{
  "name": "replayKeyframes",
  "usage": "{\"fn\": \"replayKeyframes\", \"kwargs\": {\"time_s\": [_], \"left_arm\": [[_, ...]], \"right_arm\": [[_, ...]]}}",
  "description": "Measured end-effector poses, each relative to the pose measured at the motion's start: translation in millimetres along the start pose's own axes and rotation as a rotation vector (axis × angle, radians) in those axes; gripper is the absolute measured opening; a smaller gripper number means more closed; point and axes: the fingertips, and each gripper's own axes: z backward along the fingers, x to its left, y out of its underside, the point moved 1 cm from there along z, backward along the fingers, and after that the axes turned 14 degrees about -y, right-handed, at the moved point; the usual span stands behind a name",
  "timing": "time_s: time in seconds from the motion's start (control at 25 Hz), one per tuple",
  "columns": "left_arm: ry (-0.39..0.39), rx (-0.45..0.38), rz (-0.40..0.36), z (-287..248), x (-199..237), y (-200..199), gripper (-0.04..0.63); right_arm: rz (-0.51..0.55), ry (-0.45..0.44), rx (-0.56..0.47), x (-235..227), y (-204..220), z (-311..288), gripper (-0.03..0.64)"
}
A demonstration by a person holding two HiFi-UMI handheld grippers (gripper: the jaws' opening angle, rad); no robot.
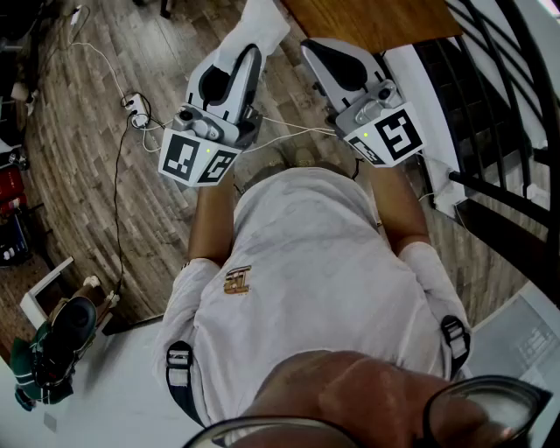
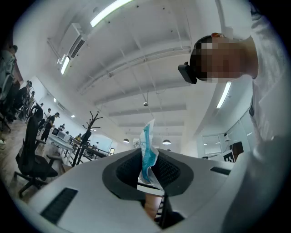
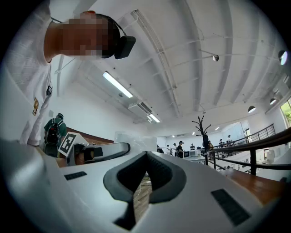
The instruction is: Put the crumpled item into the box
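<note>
In the head view, the person's white shirt fills the lower middle, and both grippers are held out in front above a wooden floor. The left gripper has a crumpled white item sticking out past its tips. The right gripper sits just beside it, near the edge of a brown tabletop. A white cable runs across the floor to a small plug block, and a black railing runs down the right side. In the left gripper view, the jaws are clamped on the crumpled item, which shows here as white with teal print. It is pinched upright between the pads and rises above them toward the ceiling. A black office chair and a coat stand are in the background at the left. In the right gripper view, the jaws meet at their tips with nothing between them, and only floor shows through the gap below. The left gripper appears at the left edge, with a pale, blurred shape at its tip.
</note>
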Motion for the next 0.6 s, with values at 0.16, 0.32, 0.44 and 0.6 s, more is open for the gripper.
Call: {"fn": "replayKeyframes", "kwargs": {"time_s": [0.16,0.32,0.44,0.6], "left_arm": [[-0.002,-0.005,0.002,2,4,-1,0.075],[-0.008,-0.011,0.004,4,11,-5,0.075],[-0.013,-0.014,0.005,3,21,-9,0.075],[-0.021,-0.02,0.011,3,37,-12,0.075]], "right_arm": [[0.002,-0.003,-0.002,0,1,-4,0.032],[-0.023,-0.014,-0.019,0,0,-13,0.032],[-0.031,-0.019,-0.017,-4,1,-23,0.032],[-0.033,-0.026,-0.01,-5,4,-37,0.032]]}}
